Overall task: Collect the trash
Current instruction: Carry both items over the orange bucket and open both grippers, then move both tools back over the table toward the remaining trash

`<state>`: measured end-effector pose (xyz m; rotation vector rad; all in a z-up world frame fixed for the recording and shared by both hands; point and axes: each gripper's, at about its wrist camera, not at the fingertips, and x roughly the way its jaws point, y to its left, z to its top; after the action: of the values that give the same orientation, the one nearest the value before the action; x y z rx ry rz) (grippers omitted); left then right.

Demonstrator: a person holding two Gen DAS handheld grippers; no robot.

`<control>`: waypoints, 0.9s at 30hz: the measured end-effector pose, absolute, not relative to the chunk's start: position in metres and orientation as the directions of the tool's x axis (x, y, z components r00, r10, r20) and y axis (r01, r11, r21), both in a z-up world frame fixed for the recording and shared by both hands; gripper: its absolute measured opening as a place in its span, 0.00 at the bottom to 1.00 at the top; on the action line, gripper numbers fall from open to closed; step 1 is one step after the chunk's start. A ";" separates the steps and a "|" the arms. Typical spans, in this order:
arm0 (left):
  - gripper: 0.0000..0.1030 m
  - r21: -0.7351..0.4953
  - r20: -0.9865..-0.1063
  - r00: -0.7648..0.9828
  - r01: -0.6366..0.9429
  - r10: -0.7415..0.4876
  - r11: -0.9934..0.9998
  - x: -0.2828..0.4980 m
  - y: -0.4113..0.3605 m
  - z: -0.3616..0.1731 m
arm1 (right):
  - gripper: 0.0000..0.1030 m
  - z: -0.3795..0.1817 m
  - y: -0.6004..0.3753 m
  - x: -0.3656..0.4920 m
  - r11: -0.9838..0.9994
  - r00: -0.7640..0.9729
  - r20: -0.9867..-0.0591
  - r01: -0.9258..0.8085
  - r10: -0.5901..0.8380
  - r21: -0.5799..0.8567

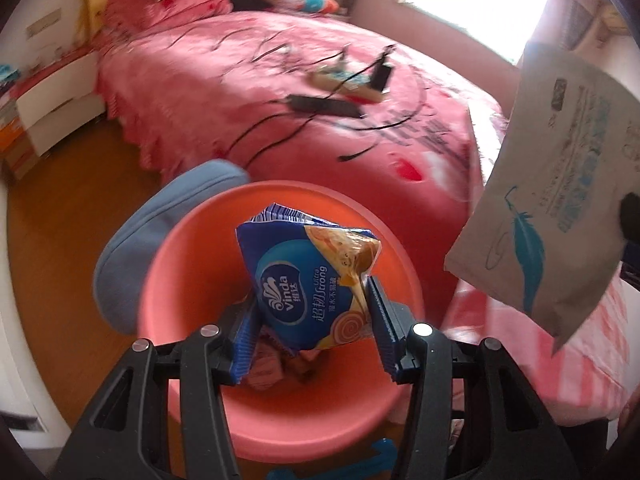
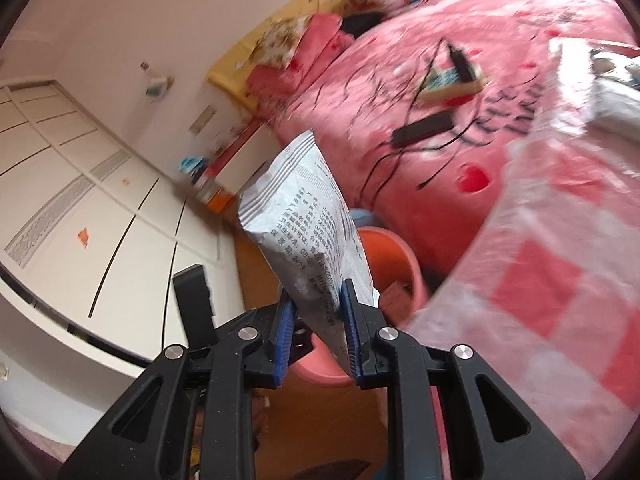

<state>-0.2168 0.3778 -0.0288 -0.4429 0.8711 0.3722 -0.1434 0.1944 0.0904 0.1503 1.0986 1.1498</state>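
L hand-held gripper (image 1: 312, 316) clamps blue tissue pack (image 1: 304, 280) over bin (image 1: 192, 264); R hand-held gripper (image 2: 318, 334) clamps grey wrapper (image 2: 304, 216), print side only there.

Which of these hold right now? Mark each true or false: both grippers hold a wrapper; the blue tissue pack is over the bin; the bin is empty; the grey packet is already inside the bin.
1. Both grippers hold a wrapper. True: the left gripper is shut on the blue tissue pack, the right gripper on the grey packet.
2. The blue tissue pack is over the pink bin. True.
3. The bin is empty. False: some trash already lies at its bottom.
4. The grey packet is inside the bin. False: it is clamped in the right gripper, above the bin.
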 end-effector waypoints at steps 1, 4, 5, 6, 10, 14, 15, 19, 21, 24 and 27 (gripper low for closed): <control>0.52 -0.223 -0.800 0.586 -0.493 0.132 0.841 -0.219 0.382 -0.033 | 0.26 0.087 0.201 -0.144 0.457 -0.025 -0.625 -0.659 0.780 0.597; 0.65 -0.217 -0.820 0.553 -0.542 0.150 0.812 -0.224 0.398 -0.048 | 0.34 0.072 0.220 -0.149 0.473 -0.036 -0.656 -0.664 0.754 0.580; 0.65 -0.210 -0.829 0.537 -0.559 0.157 0.802 -0.225 0.402 -0.053 | 0.38 0.069 0.222 -0.151 0.472 -0.041 -0.661 -0.667 0.749 0.576; 0.65 -0.215 -0.838 0.523 -0.577 0.155 0.788 -0.228 0.408 -0.059 | 0.48 0.067 0.224 -0.154 0.480 -0.030 -0.673 -0.676 0.739 0.559; 0.68 -0.229 -0.834 0.528 -0.592 0.157 0.773 -0.234 0.414 -0.063 | 0.71 0.071 0.216 -0.157 0.505 0.029 -0.687 -0.701 0.726 0.504; 0.70 -0.191 -0.826 0.532 -0.579 0.190 0.793 -0.231 0.407 -0.055 | 0.81 0.084 0.200 -0.152 0.560 0.128 -0.697 -0.703 0.706 0.439; 0.70 -0.195 -0.819 0.542 -0.569 0.187 0.799 -0.230 0.405 -0.051 | 0.81 0.087 0.194 -0.150 0.578 0.157 -0.697 -0.697 0.700 0.424; 0.72 -0.192 -0.805 0.561 -0.550 0.190 0.813 -0.223 0.399 -0.041 | 0.86 0.096 0.168 -0.137 0.653 0.268 -0.698 -0.662 0.664 0.367; 0.73 -0.195 -0.798 0.573 -0.536 0.185 0.821 -0.220 0.393 -0.035 | 0.86 0.100 0.153 -0.131 0.694 0.327 -0.696 -0.634 0.640 0.340; 0.74 -0.199 -0.794 0.583 -0.520 0.174 0.830 -0.214 0.386 -0.029 | 0.86 0.102 0.131 -0.122 0.744 0.392 -0.694 -0.590 0.604 0.314; 0.74 -0.199 -0.786 0.596 -0.495 0.164 0.846 -0.207 0.375 -0.020 | 0.86 0.104 0.108 -0.113 0.785 0.452 -0.687 -0.546 0.569 0.291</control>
<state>-0.2071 0.3751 -0.0203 -0.4245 0.8526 0.3957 -0.1135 0.1081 0.1038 0.0292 0.8603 0.6892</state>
